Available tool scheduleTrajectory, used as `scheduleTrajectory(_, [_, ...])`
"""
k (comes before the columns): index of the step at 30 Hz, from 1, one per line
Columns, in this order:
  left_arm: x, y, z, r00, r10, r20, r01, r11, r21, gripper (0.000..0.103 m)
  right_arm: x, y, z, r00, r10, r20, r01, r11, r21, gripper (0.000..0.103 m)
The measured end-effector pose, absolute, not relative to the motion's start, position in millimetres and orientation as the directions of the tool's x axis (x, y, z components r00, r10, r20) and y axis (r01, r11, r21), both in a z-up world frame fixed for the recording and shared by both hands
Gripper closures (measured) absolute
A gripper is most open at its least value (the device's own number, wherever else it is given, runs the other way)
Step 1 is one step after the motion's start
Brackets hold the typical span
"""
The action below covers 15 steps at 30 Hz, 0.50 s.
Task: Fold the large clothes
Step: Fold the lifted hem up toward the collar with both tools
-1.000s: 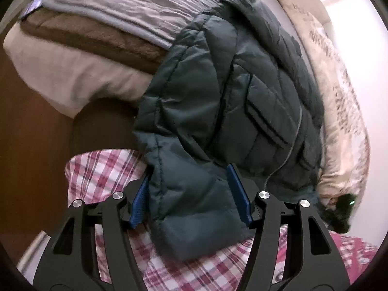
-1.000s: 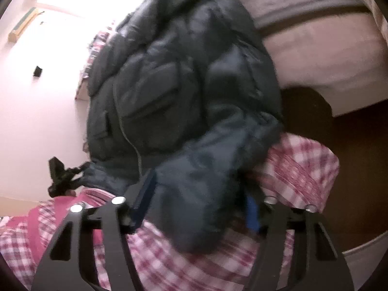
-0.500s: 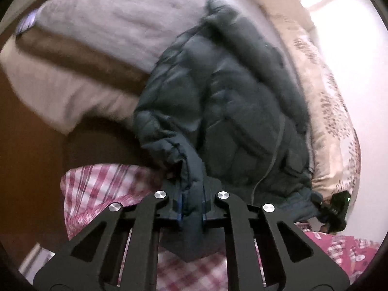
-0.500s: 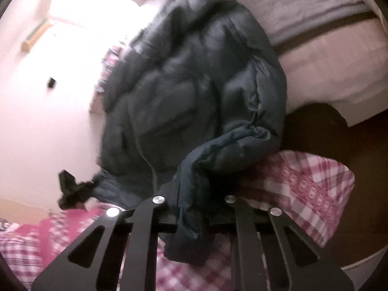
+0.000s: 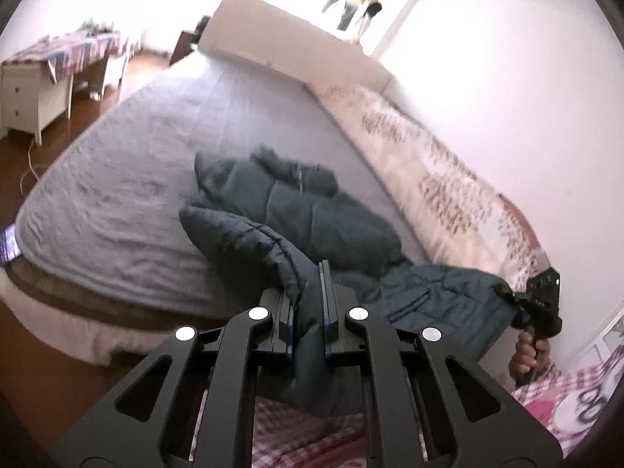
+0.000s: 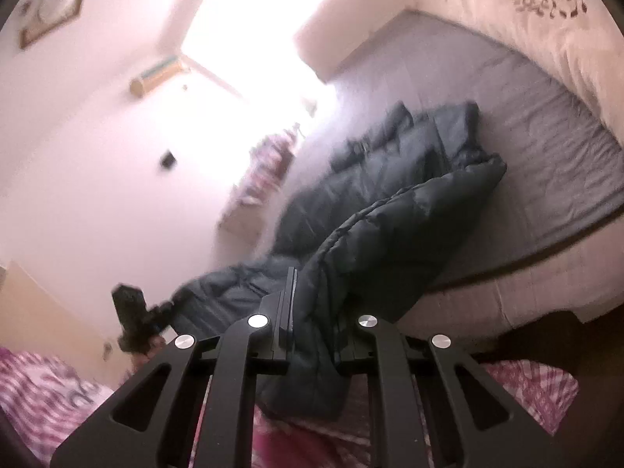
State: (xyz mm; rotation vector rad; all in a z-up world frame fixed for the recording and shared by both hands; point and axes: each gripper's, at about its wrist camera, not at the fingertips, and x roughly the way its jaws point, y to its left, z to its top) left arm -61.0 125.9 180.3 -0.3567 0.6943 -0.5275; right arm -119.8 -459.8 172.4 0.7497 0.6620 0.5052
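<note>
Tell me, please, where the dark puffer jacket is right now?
The jacket lies on the grey bed cover, its near end gripped by both the left gripper and the right gripper.

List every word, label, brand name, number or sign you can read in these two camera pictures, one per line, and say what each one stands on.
None can be read.
The dark padded jacket shows no legible label or brand in either view.
The framed picture on the wall is too blurred to show any words.
The cloth on the side table carries only a pattern, no readable text.
</note>
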Motion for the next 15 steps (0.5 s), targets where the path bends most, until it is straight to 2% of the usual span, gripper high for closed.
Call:
scheduleTrajectory(5, [-72.1, 145.7, 204.3, 0.692, -0.586, -0.422, 0.352, 0.784, -0.511, 0.094, -142.2, -487.9, 194.4, 0.761, 0.605, -0.234, -0.207, 0.568, 0.797, 0.088])
scheduleTrajectory(7, [-81.0, 149.6, 208.5, 0.7, -0.595, -0.394, 0.366, 0.773, -0.518, 0.094, -150.1, -494.5, 198.1, 0.774, 0.597, -0.211, -0.209, 0.556, 0.805, 0.088])
scheduleTrajectory(11, [-102.8, 162.3, 209.7, 0.696, -0.627, -0.35, 0.401, 0.743, -0.536, 0.094, -167.7, -504.0, 205.7, 0.791, 0.586, -0.172, -0.218, 0.534, 0.817, 0.088])
scheduleTrajectory(15, [-113.0, 163.8, 204.3, 0.682, -0.639, -0.357, 0.41, 0.737, -0.537, 0.094, -166.6, -508.5, 202.8, 0.794, 0.576, -0.196, -0.196, 0.546, 0.814, 0.088])
